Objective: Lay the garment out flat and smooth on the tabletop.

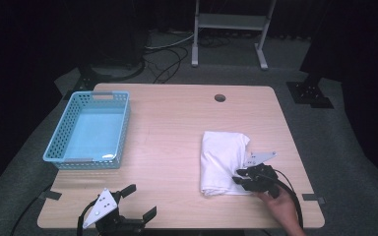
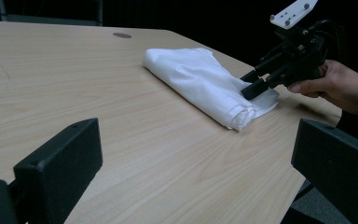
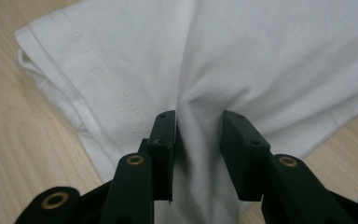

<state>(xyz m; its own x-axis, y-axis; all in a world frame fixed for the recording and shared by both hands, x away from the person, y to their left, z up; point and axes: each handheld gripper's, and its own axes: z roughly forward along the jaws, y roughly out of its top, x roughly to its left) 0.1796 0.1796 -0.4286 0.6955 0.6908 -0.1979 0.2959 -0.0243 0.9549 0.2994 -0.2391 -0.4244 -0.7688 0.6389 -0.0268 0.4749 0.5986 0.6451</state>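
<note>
A folded white cloth [image 1: 224, 160] [image 2: 200, 79] [image 3: 261, 60] lies on the right half of the wooden table [image 1: 172, 128]. My right gripper [image 1: 238, 177] [image 2: 249, 86] [image 3: 199, 126] is at the cloth's near right corner, held by a hand [image 1: 281, 206]. Its jaws are shut on a puckered fold of the cloth, which bunches up between them. My left gripper [image 1: 140, 200] [image 2: 198, 140] rests low at the table's front left edge, open wide with only bare wood between its jaws, pointing across at the cloth.
A light blue plastic basket [image 1: 61, 132] stands at the table's back left with nothing visible inside. A round cable hole [image 1: 220, 98] sits near the far edge. Behind the table are a grey metal stand [image 1: 229, 22] and floor cables.
</note>
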